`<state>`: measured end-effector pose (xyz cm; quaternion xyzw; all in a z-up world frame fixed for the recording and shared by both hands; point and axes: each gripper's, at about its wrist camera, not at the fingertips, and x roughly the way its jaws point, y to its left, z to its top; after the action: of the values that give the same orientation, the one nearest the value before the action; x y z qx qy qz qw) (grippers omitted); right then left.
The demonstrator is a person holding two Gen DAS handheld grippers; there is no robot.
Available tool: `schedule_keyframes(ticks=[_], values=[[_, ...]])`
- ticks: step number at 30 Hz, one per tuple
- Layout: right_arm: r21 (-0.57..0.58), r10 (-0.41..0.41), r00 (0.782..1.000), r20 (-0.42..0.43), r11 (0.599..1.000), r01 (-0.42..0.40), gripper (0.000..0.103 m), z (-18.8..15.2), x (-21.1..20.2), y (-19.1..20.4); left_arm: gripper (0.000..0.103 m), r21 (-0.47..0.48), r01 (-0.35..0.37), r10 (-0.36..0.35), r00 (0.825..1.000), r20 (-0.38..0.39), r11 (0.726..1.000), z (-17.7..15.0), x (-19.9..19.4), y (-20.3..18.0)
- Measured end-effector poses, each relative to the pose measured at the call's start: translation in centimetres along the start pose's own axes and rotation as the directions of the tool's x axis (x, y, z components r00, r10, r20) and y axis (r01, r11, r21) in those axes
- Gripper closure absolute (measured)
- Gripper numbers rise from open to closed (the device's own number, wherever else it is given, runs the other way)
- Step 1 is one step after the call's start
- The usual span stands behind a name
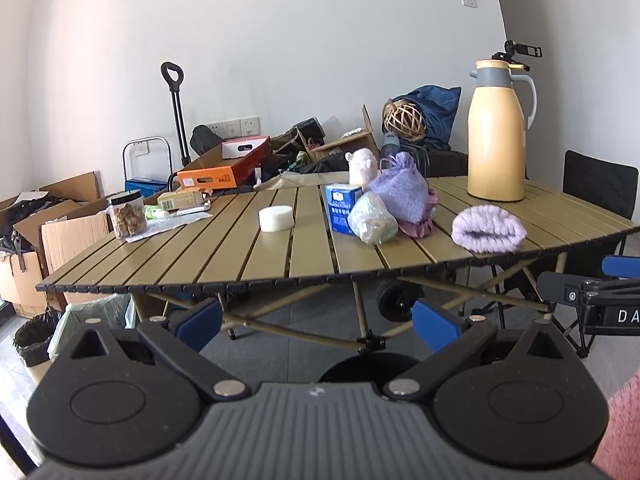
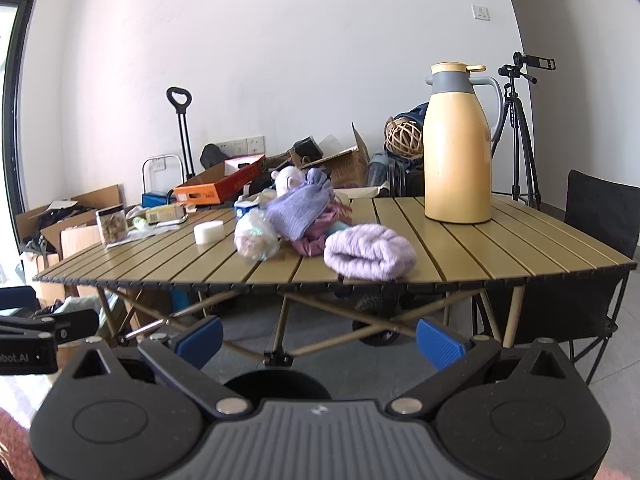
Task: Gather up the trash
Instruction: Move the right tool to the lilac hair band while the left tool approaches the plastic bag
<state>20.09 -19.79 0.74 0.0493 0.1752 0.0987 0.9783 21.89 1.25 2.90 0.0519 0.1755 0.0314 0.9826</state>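
Observation:
A slatted olive folding table fills the middle of both views. On it lie a crumpled clear plastic bag, a small blue carton, a white round puck, and flat wrappers beside a snack jar. My left gripper is open and empty, held below and in front of the table's near edge. My right gripper is likewise open and empty, to the right of the left one.
A yellow thermos jug, a lilac knitted hat and a purple pouch also sit on the table. Bag-lined bins stand on the floor at left near cardboard boxes. A black chair is at right.

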Motion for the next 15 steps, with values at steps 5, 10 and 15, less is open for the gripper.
schedule_keyframes(ticks=[5, 10, 15], values=[[-0.009, -0.015, 0.999, 0.032, 1.0, 0.016, 0.0, 1.2, 2.5, -0.2, 0.0, -0.004, 0.004, -0.004, 1.0, 0.014, 1.0, 1.4, 2.6, 0.3], [-0.023, -0.039, 0.998, 0.058, 0.999, 0.041, 0.0, 2.6, 5.0, -0.4, 0.0, -0.003, 0.014, -0.013, 1.0, 0.027, 1.0, 2.5, 5.1, 0.3], [-0.018, -0.077, 0.995, 0.062, 0.997, 0.079, 0.0, 3.8, 7.7, -0.9, 0.0, -0.011, 0.027, -0.026, 0.999, 0.029, 1.0, 3.4, 7.7, -0.1]])
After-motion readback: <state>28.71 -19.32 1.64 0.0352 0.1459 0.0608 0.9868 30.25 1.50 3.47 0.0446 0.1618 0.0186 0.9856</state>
